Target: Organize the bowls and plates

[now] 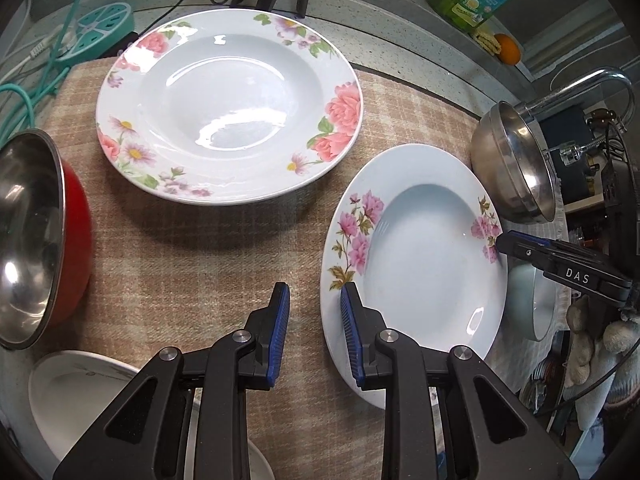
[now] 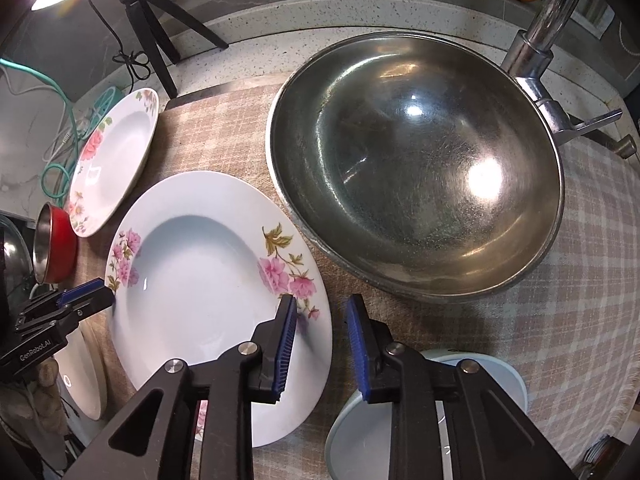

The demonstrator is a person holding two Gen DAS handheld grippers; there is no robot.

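While both tongs straddle its rim (seemingly unclamped), the pink-flowered plate [image 2: 200, 300] lies flat.

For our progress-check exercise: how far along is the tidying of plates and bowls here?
Done: nothing looks stacked yet; the dishes in clear view sit singly on the checked cloth. In hand: the left gripper and right gripper straddle opposite rims of the pink-flowered plate, jaws open, not clamping. Left: the rose plate, steel bowl and red bowl await grouping.

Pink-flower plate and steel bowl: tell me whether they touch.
Cannot tell. In the right wrist view the pink-flower plate rim meets the steel bowl outline, but contact or overlap is unclear.
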